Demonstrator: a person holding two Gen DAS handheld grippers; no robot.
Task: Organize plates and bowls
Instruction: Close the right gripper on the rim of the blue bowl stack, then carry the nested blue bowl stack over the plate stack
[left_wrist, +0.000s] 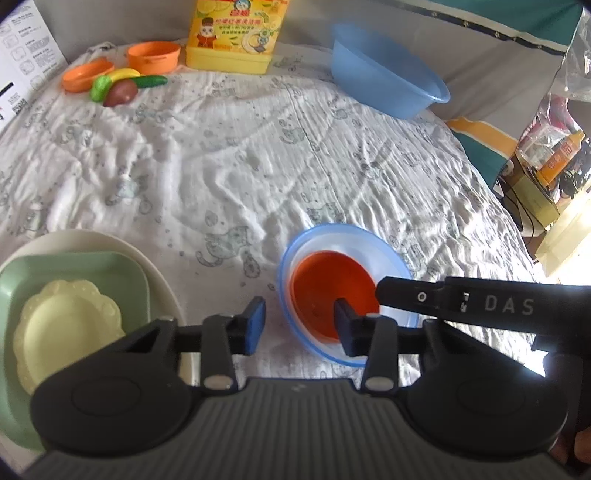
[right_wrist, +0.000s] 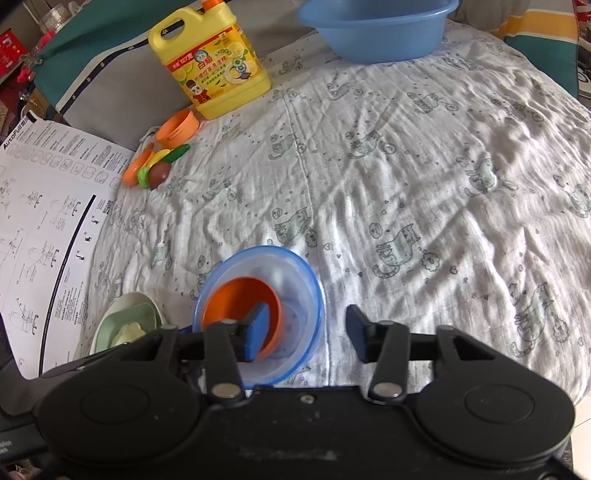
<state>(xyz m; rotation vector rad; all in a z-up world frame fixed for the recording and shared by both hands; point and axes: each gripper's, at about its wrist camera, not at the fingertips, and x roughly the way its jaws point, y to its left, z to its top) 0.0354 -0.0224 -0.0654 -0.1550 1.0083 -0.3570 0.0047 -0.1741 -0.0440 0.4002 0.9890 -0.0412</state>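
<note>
**Both hand-held grippers at the nested bowls**

On the bed, over the white printed cloth (left_wrist: 229, 155), we have the blue-rimmed clear bowl (left_wrist: 391, 258) with the orange bowl (left_wrist: 325, 291) sitting inside it. To its left stands the plate stack: cream plate (left_wrist: 147, 254), green square plate (left_wrist: 92, 273) and pale yellow scalloped plate (left_wrist: 66, 325).

We judge the step in hand to be taking hold of the bowl pair, one side each. Our left hand-held gripper (left_wrist: 300, 324) straddles the near-left rim, one finger outside on the cloth, the other inside the orange bowl. Its jaws stand partly apart, and we see no pad pressing yet. Our right hand-held gripper (right_wrist: 306, 332) straddles the right side of the clear bowl, its left finger down in the orange bowl, its right finger outside; also partly apart, nothing clamped.

Next, we think, both need to close squarely on the walls before lifting evenly, since the orange bowl sits loose and tilted.
</note>
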